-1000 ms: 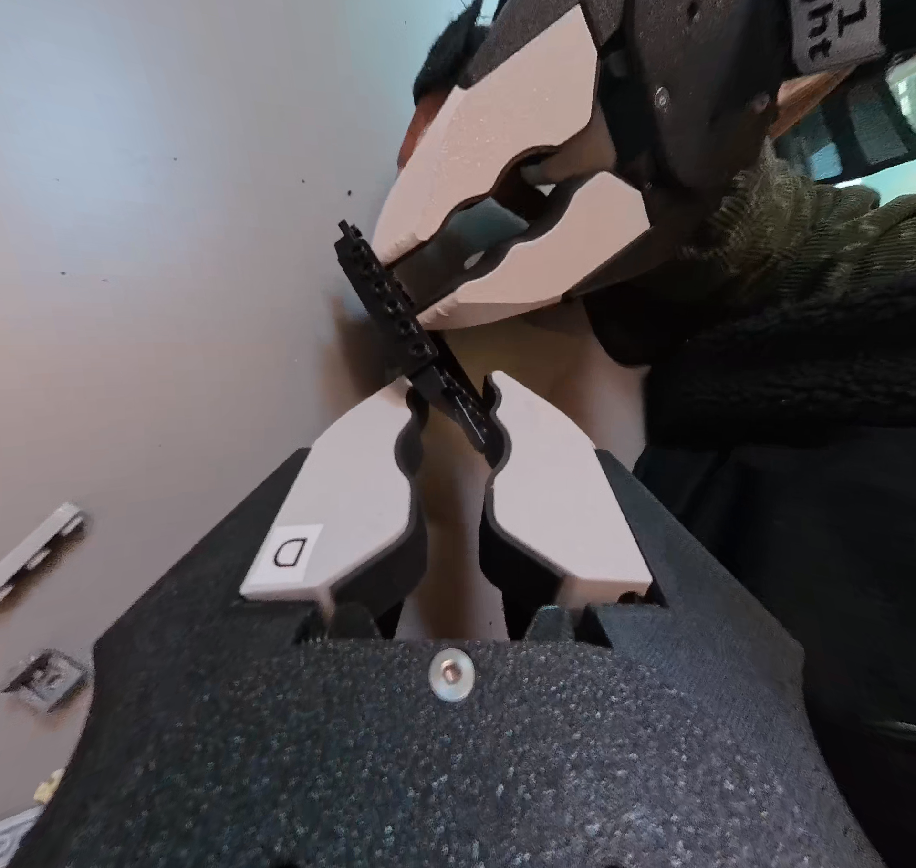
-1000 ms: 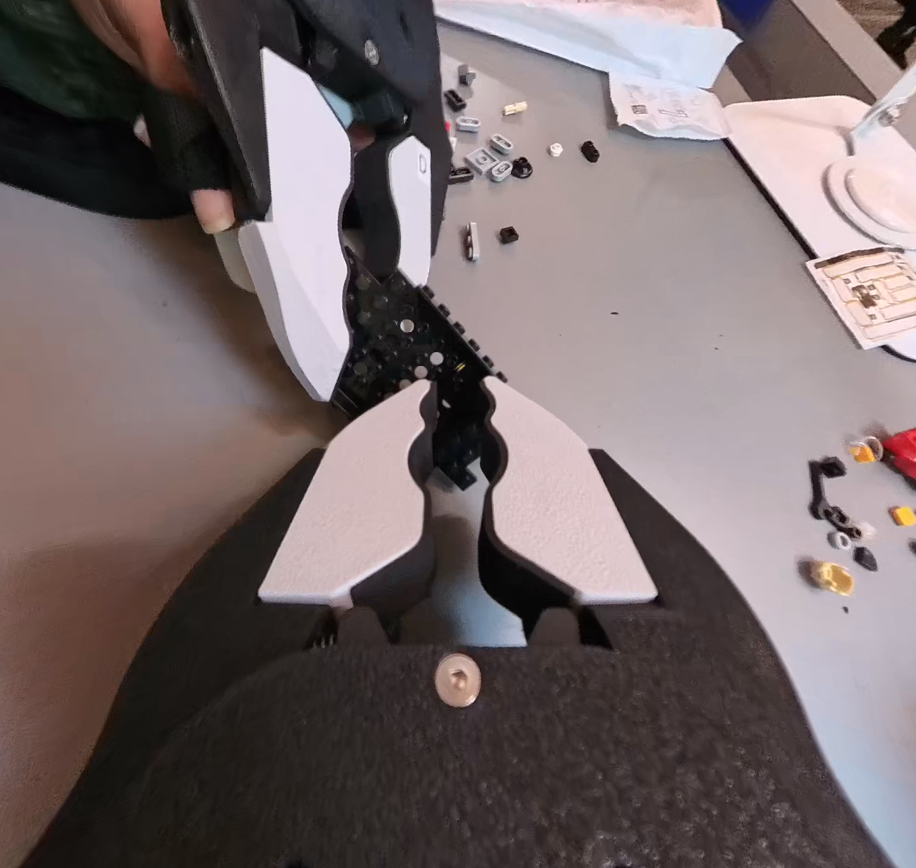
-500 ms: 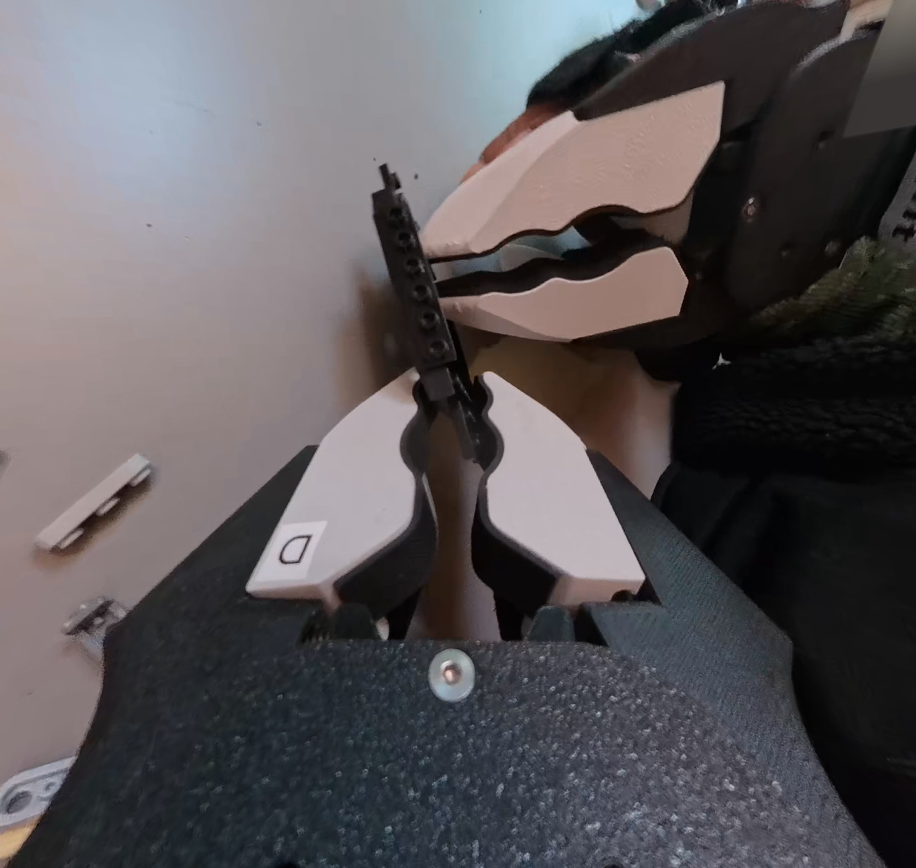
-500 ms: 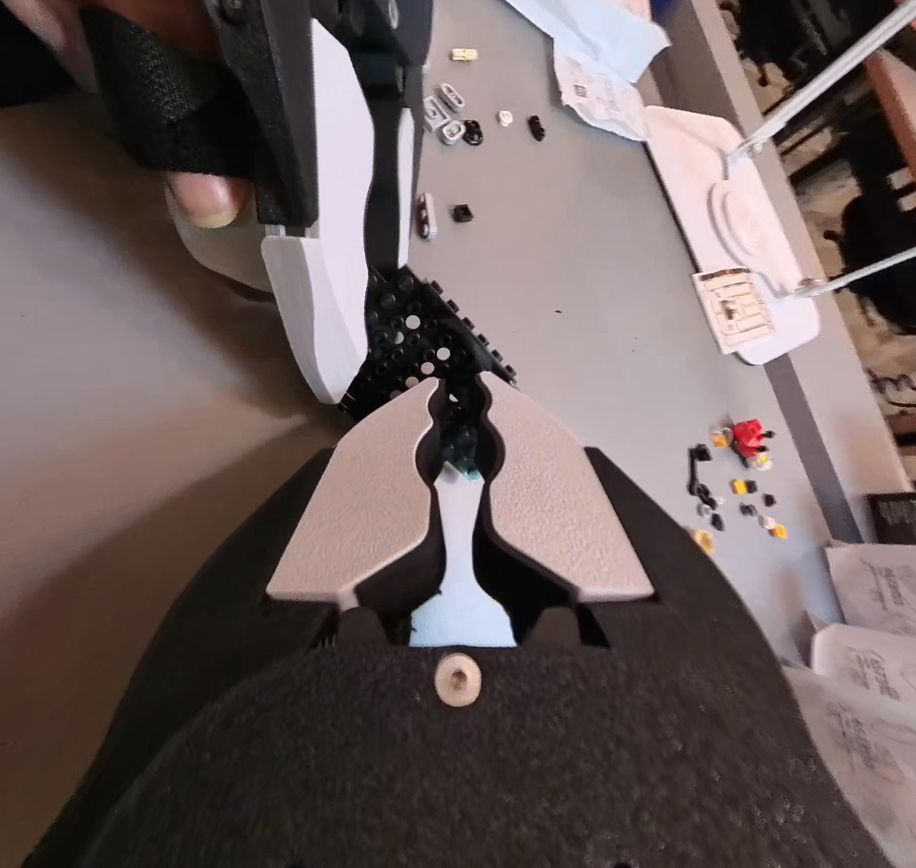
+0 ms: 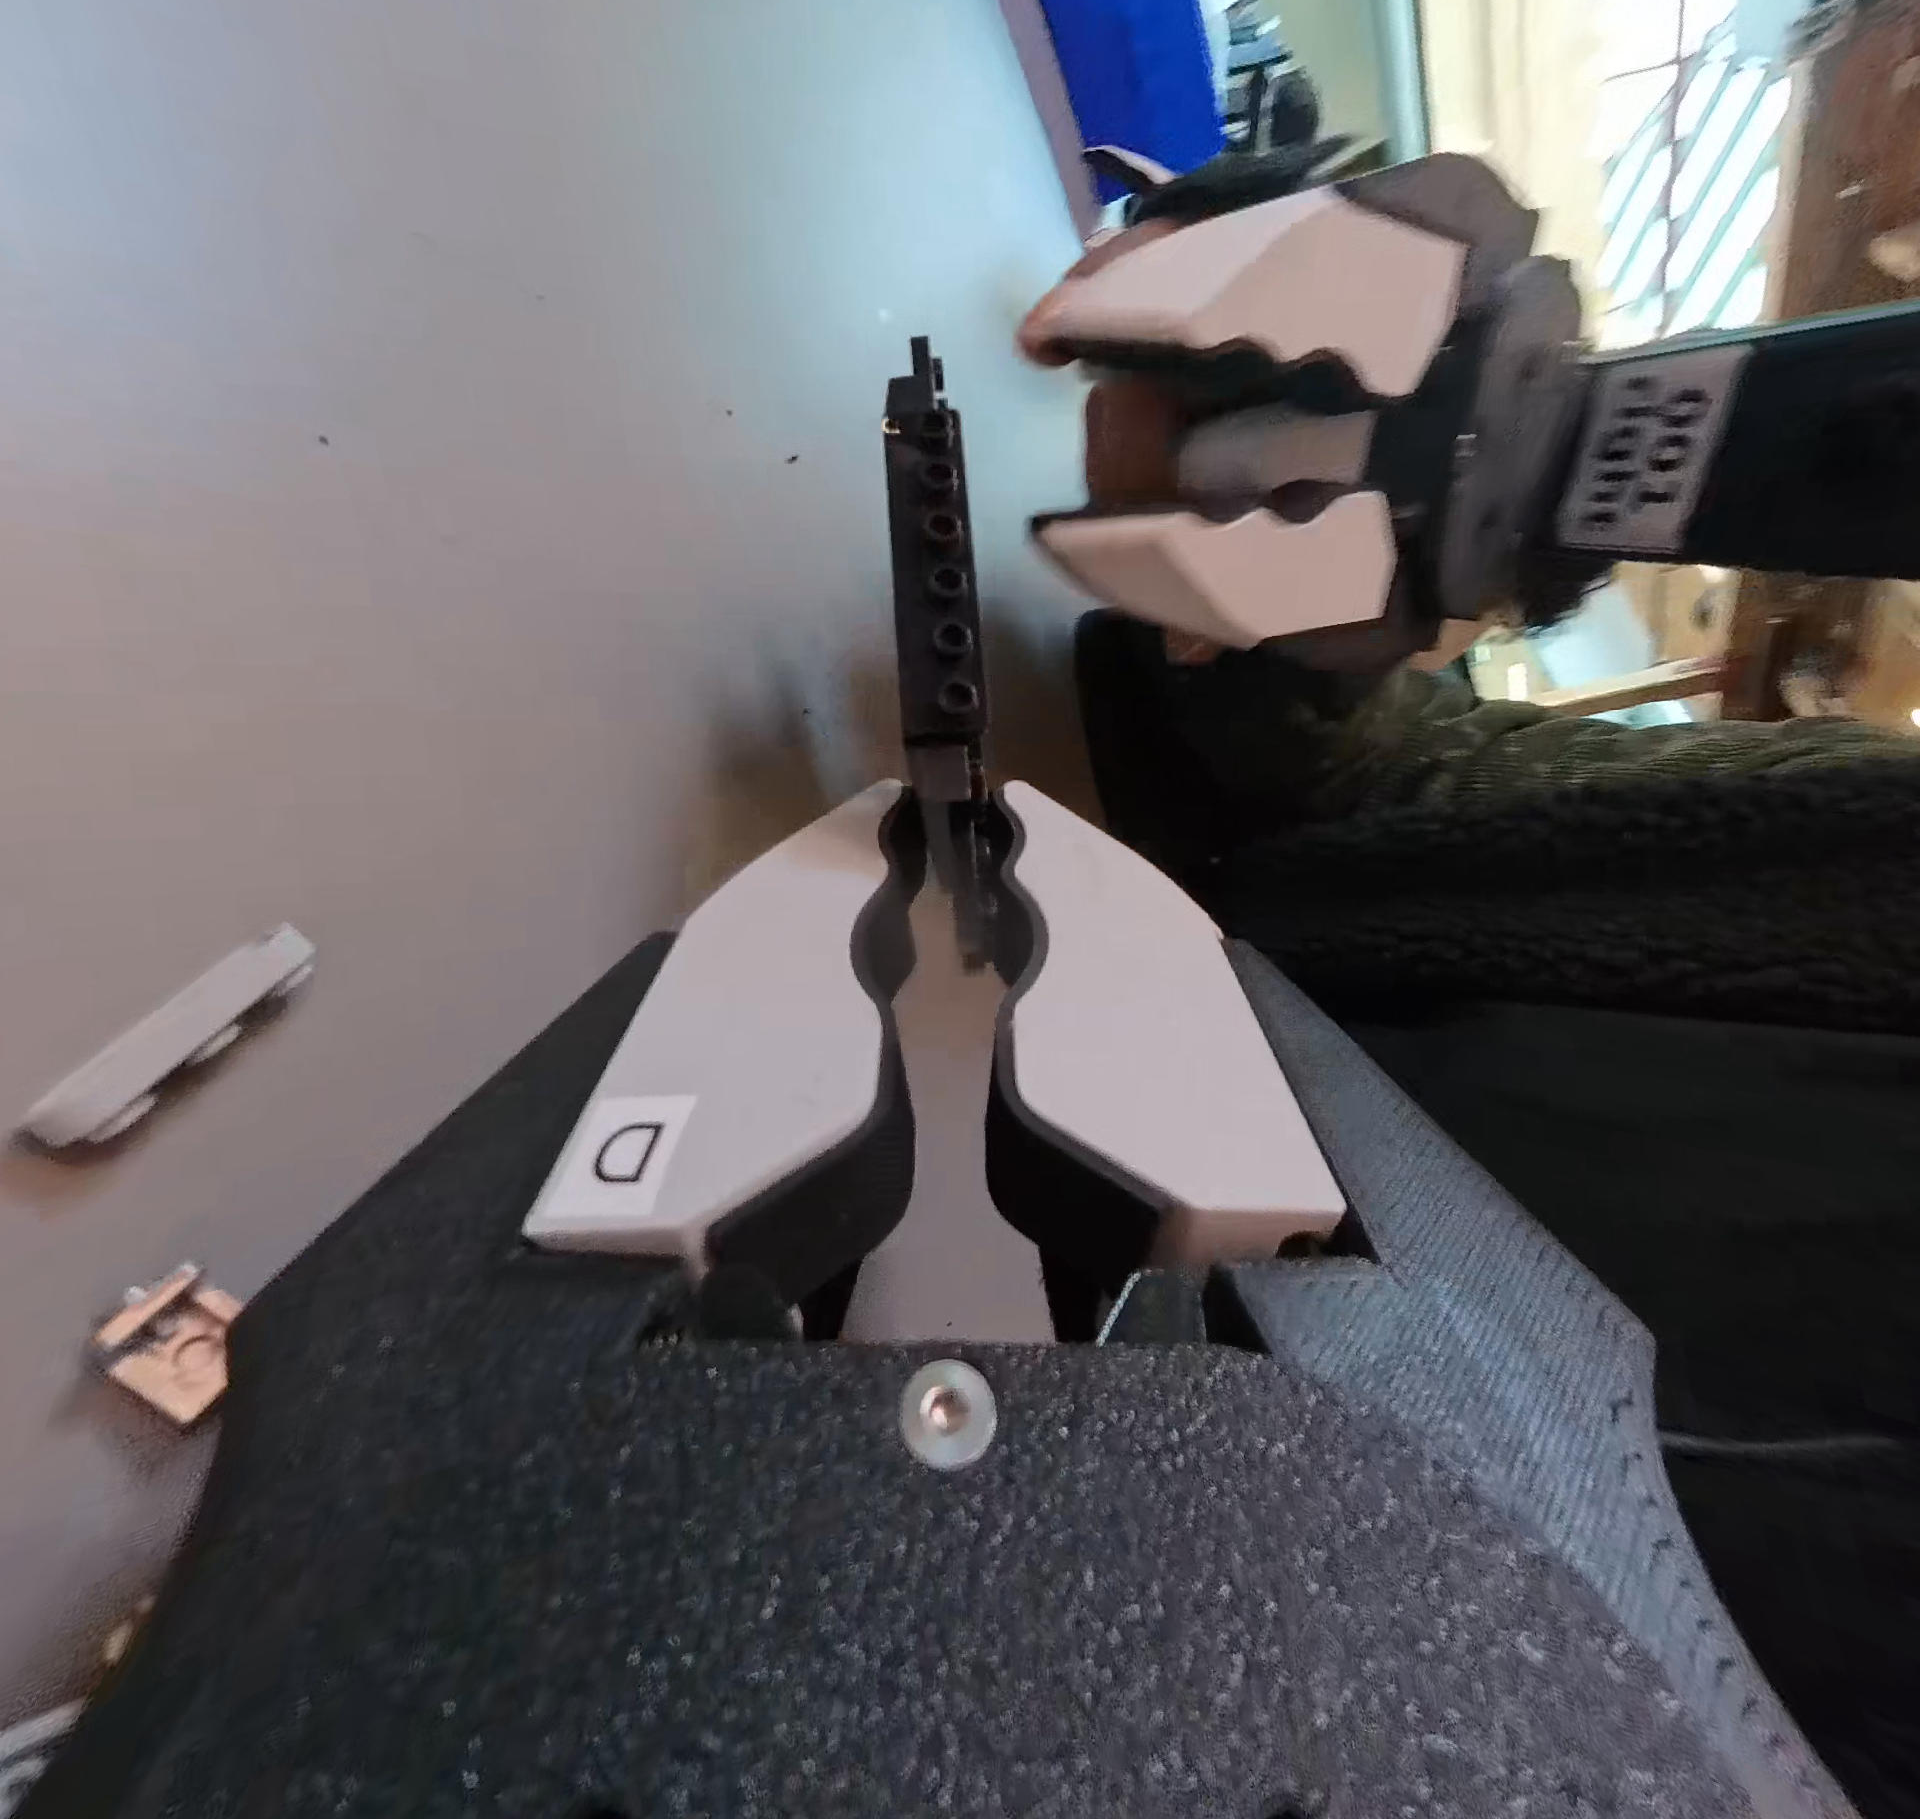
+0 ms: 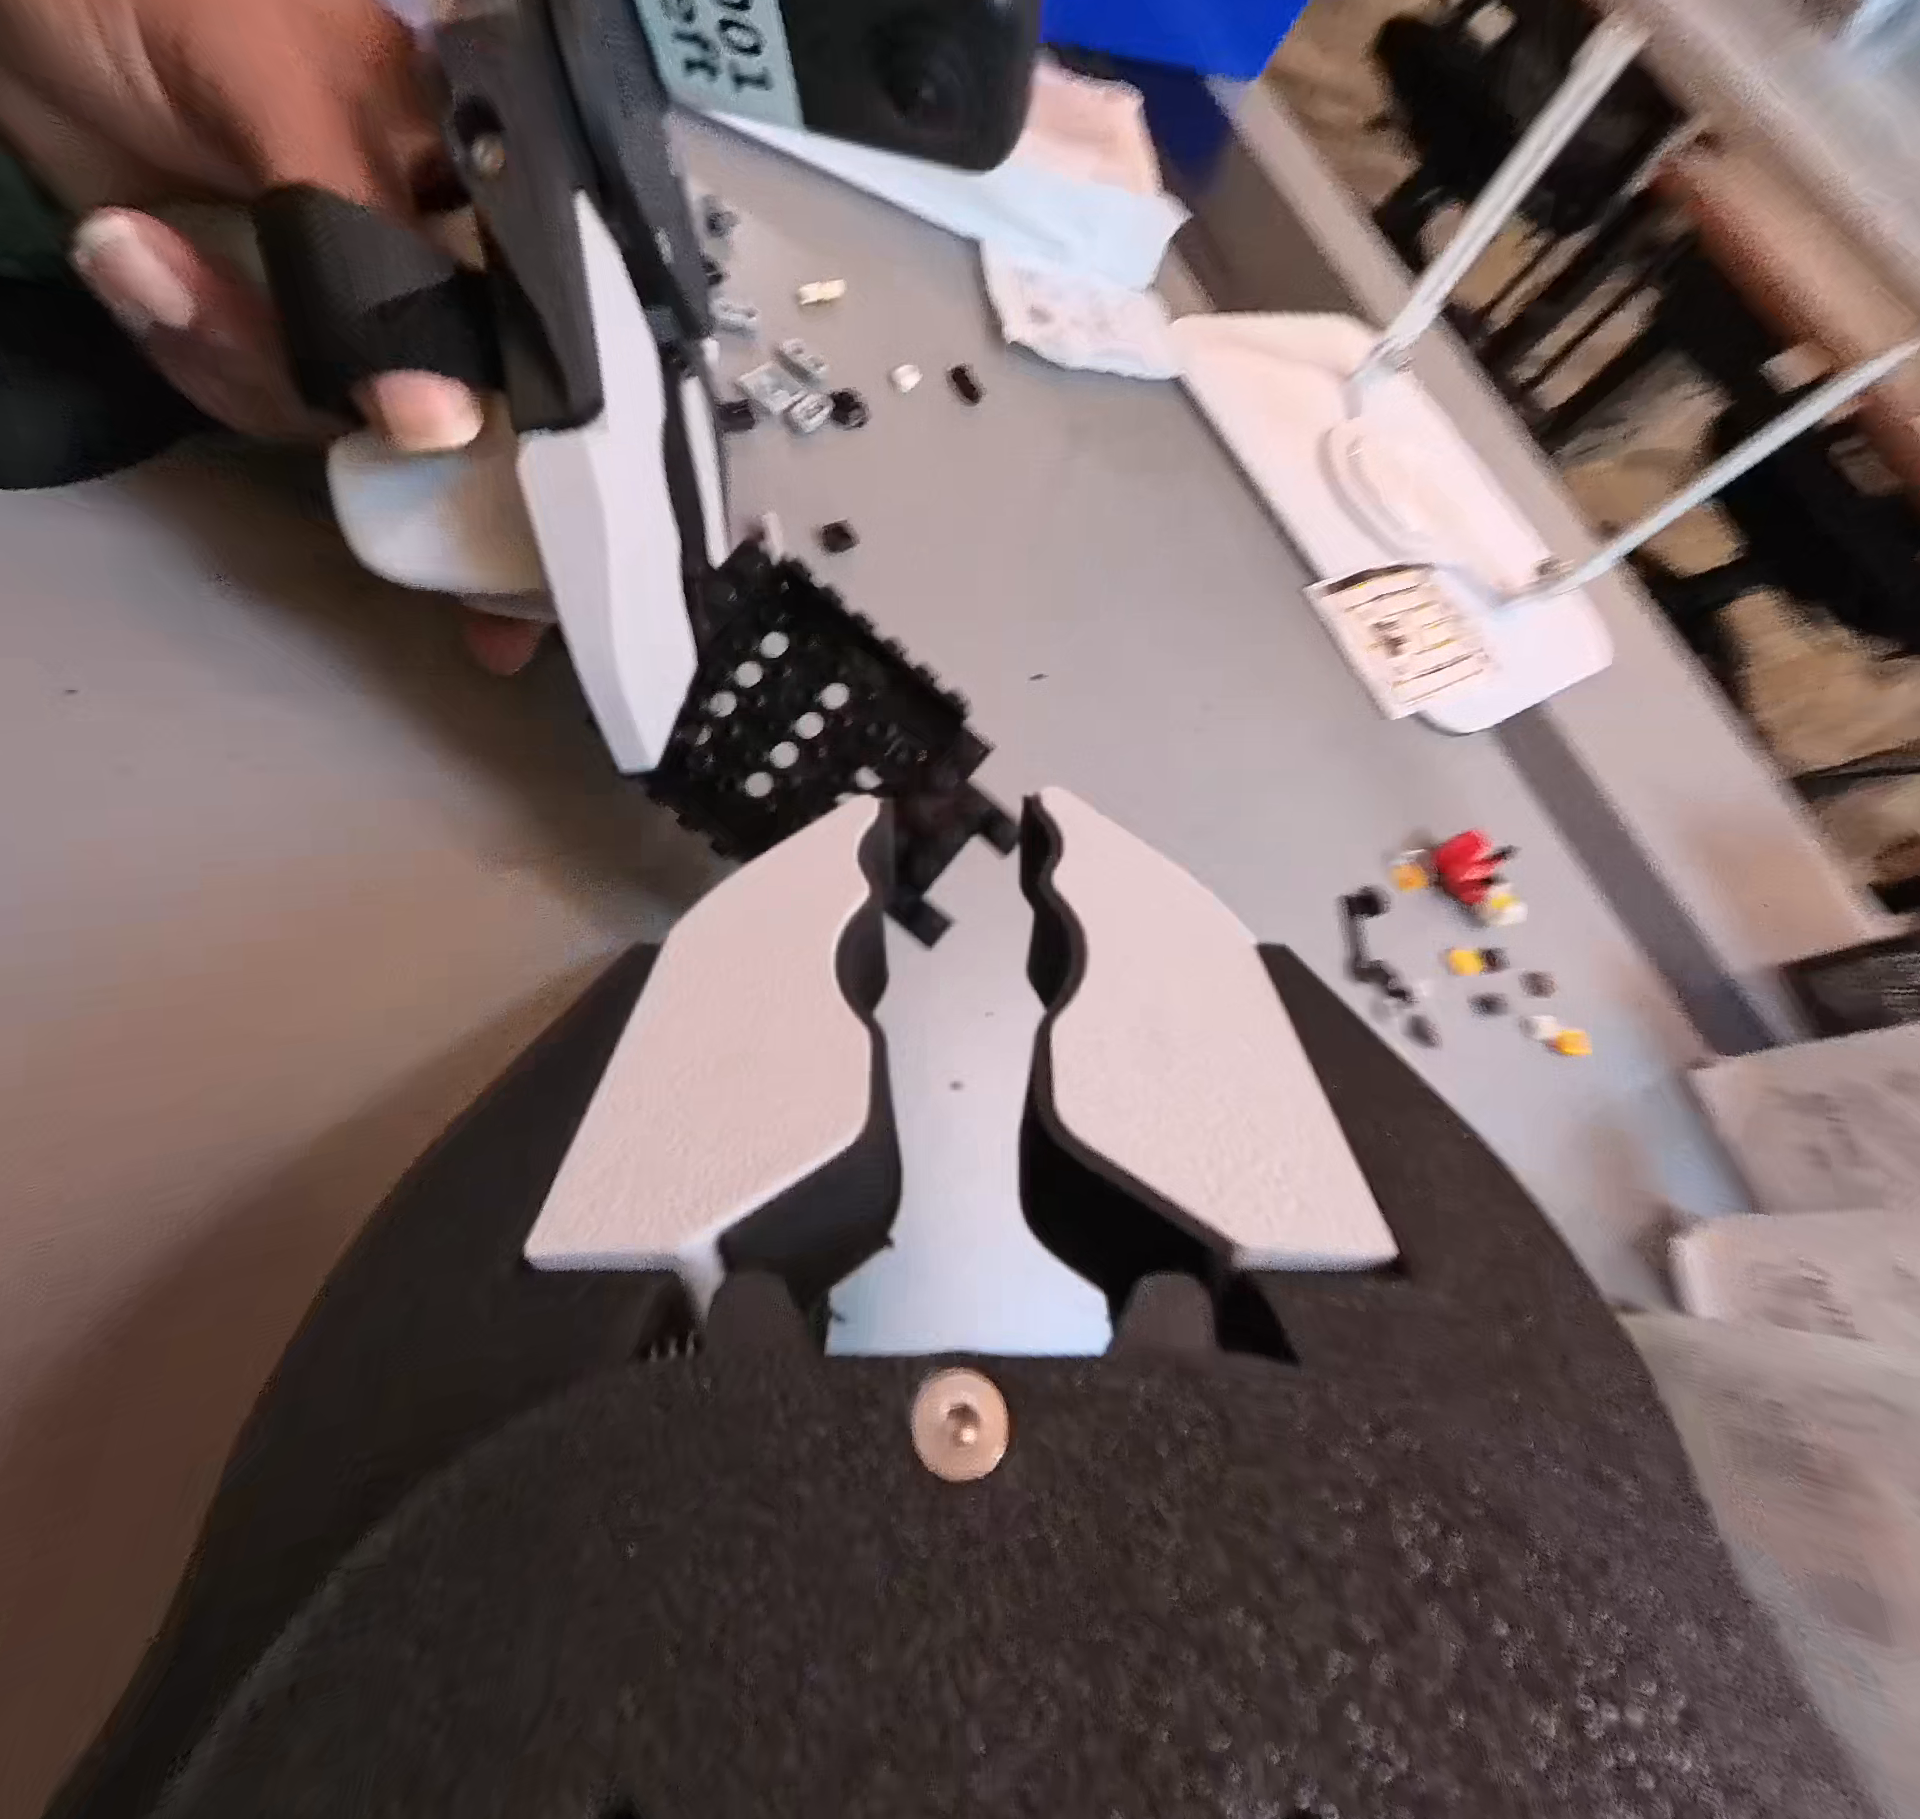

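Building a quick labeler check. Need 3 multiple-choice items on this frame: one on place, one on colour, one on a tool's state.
1. Where is the black brick assembly?
A. Lying flat on the table
B. Clamped in the left tool, off the table
C. On the white tray

2. What colour is the largest piece in the loose cluster right of the right tool?
A. Red
B. Green
C. Blue

3. How does the right tool stand?
A. Shut on the assembly
B. Open, jaws apart
C. Shut on a paper sheet

Answers:
1 B: the left tool's fingers close on the assembly's lower end, and it stands up from them.
2 A: the red piece lies among small black and yellow bits on the grey table.
3 B: the left view shows its fingers spread, away from the assembly.
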`<action>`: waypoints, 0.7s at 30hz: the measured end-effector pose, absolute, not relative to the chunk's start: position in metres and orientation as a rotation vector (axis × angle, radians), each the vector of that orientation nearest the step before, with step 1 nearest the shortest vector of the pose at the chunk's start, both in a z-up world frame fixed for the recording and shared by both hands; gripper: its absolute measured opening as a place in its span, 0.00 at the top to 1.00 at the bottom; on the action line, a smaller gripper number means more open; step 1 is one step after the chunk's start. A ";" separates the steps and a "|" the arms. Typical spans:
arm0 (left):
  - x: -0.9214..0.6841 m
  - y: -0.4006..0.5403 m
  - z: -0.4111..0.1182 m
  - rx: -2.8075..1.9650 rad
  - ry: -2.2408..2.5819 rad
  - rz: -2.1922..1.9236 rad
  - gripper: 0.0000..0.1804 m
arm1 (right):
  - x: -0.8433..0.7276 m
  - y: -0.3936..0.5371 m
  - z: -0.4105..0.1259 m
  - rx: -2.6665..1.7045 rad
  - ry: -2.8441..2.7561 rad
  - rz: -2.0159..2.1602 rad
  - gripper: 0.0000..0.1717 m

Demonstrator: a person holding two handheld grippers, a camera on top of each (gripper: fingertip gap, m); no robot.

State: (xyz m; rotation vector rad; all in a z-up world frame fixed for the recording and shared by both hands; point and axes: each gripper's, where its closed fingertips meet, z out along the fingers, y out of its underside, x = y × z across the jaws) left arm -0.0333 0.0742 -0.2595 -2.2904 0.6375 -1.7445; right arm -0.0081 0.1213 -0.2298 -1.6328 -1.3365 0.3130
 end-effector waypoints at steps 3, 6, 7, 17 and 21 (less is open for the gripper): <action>-0.033 0.071 -0.245 -2.202 0.637 -1.867 0.93 | -0.011 0.115 -0.245 -1.761 -1.315 0.538 0.80; -0.032 0.064 -0.239 -2.144 0.712 -1.889 0.91 | -0.010 0.112 -0.243 -1.800 -1.265 0.699 0.79; -0.032 0.063 -0.237 -2.123 0.736 -1.893 0.91 | -0.010 0.111 -0.242 -1.802 -1.256 0.737 0.79; -0.029 0.041 -0.217 -1.927 0.960 -1.954 0.84 | -0.010 0.103 -0.233 -1.784 -1.204 0.959 0.84; -0.030 0.031 -0.205 -1.816 1.041 -1.996 0.81 | -0.010 0.102 -0.236 -1.786 -1.225 0.942 0.85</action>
